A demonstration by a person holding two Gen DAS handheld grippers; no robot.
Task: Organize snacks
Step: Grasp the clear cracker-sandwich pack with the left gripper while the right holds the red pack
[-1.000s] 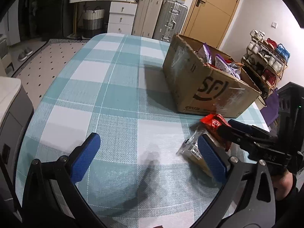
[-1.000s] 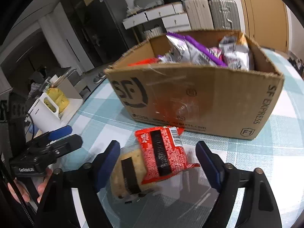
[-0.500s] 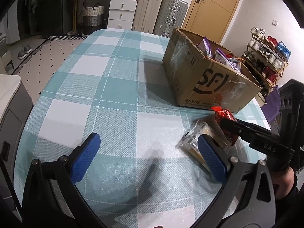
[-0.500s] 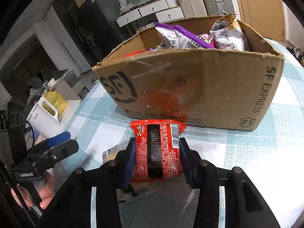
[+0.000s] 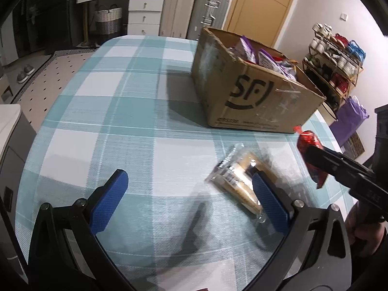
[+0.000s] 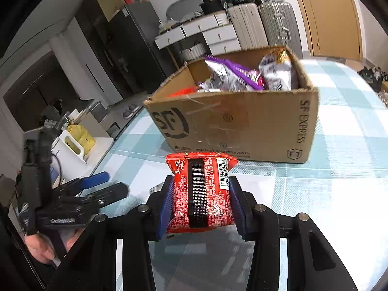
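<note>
Crinkly red packet [image 6: 201, 191] between right tongs [image 6: 200, 202]

A: Place? Looking like a home.
B: Agreed. Suitcases [image 5: 194, 12] standing by a wooden door [image 5: 262, 4], shoe rack [image 5: 334, 60] sitting along the wall, checked tablecloth [image 5: 109, 111] covering the table.

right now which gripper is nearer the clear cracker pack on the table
Left. The left gripper hovers open with its right pad at the clear cracker pack; the right gripper, holding the red snack packet, is lifted off to the side.
</note>
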